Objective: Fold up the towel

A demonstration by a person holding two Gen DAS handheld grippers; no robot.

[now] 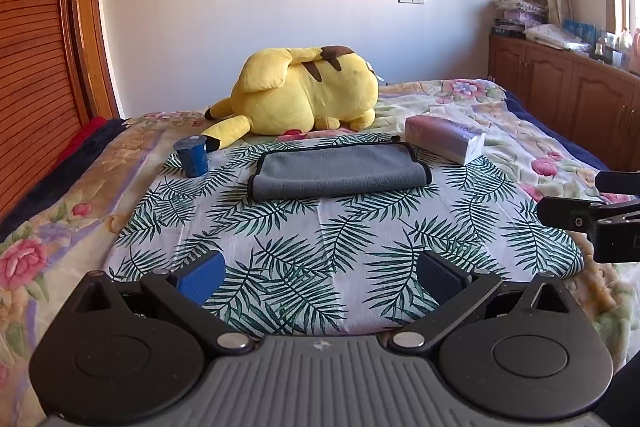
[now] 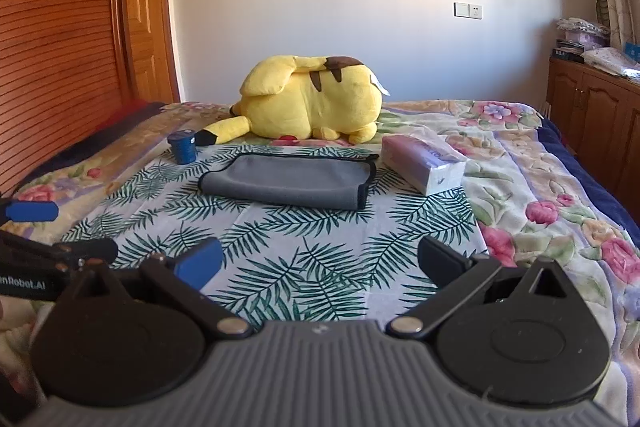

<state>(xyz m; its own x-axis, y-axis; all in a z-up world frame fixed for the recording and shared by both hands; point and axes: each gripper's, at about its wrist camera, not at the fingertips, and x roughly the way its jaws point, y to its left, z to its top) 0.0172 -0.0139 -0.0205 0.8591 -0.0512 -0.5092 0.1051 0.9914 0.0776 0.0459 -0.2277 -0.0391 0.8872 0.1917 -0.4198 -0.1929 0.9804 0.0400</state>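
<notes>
Nearest the cameras, the left gripper (image 1: 320, 277) hangs over the near edge of the leaf-print cloth (image 1: 320, 227) with its jaws spread wide and nothing between them. The right gripper (image 2: 320, 267) is just beside it, equally wide and equally empty, over the same near edge. Each shows at the margin of the other's view, so they sit close together, side by side.

The leaf-print cloth is spread over a floral bedcover (image 2: 540, 163), and its near half is bare. Toward its far edge lies the grey towel (image 1: 340, 173), well apart from both grippers. It looks already doubled once: a rounded fold runs along its near side, and dark-trimmed edges show at the left end, the right end and along the far side. It lies flat with a slight ripple.

By its look it is a light, soft microfibre piece, limp rather than stiff, and it should drape and sag once lifted. The layers may slip over one another, so a pinch likely needs to catch both. The sensible holds seem to be the two trimmed corners at one short end, one per gripper.

At the far left corner of the cloth stands a blue cup (image 1: 192, 157); at the far right lies a tissue pack (image 1: 444, 139), just beside the towel's right end. Behind them rests a yellow plush toy (image 1: 304, 93).
</notes>
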